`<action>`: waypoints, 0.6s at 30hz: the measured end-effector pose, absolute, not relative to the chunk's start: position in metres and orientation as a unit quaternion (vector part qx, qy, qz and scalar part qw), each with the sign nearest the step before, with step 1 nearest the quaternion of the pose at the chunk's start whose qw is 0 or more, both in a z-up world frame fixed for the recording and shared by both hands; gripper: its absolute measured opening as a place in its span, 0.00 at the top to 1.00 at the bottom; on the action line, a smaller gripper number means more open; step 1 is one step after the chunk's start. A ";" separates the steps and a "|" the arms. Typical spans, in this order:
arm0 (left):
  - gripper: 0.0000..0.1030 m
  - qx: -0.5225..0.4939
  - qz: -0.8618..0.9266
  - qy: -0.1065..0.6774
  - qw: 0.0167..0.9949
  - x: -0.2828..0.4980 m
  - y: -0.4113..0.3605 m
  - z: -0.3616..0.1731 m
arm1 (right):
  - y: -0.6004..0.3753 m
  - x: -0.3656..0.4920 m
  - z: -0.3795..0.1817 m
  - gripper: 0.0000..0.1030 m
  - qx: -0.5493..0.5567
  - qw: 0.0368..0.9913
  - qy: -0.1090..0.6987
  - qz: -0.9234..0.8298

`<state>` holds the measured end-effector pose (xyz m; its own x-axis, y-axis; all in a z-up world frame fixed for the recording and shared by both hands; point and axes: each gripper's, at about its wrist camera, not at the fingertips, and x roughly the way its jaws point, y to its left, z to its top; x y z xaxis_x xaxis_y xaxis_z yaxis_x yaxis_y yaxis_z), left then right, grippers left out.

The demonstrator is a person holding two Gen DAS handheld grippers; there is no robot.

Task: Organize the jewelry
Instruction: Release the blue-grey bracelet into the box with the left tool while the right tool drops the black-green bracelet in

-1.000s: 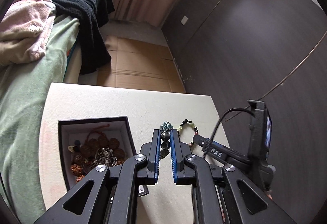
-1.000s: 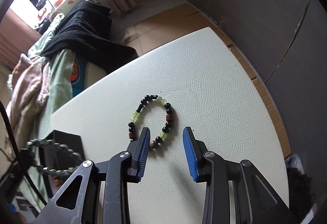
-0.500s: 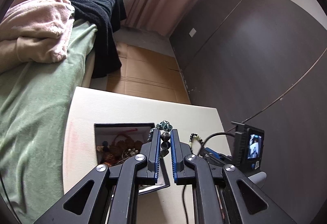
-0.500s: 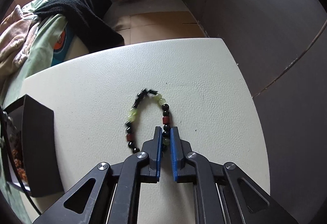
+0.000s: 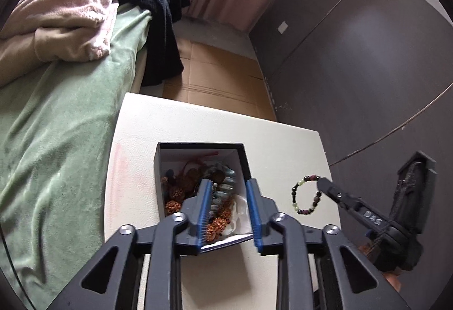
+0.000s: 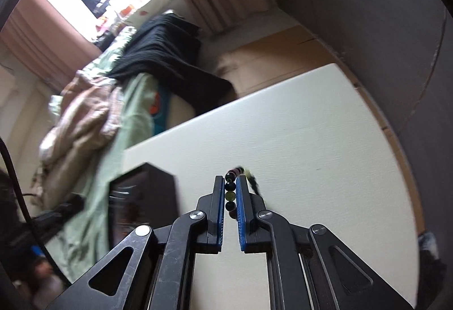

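White capital letters reading "DAS" (image 5: 372,216) are showing on the black arm of the right tool (image 5: 322,185), seen in the left wrist view at about four o'clock. The letters are running along the arm, slightly tilted. No other text, label, number or sign is showing clearly enough to read in either view.
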<state>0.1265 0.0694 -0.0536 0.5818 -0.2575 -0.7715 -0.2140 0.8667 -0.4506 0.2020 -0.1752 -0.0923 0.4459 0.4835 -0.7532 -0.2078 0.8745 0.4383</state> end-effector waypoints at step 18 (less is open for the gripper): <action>0.35 -0.283 0.040 0.417 0.863 0.117 0.110 -0.043 | -0.095 0.176 -0.050 0.91 0.174 0.812 0.422 0.362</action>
<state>0.1167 0.1103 -0.0431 0.6485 -0.1677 -0.7425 -0.3046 0.8368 -0.4550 0.1755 -0.0947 -0.0502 0.3807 0.7358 -0.5601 -0.4421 0.6768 0.5886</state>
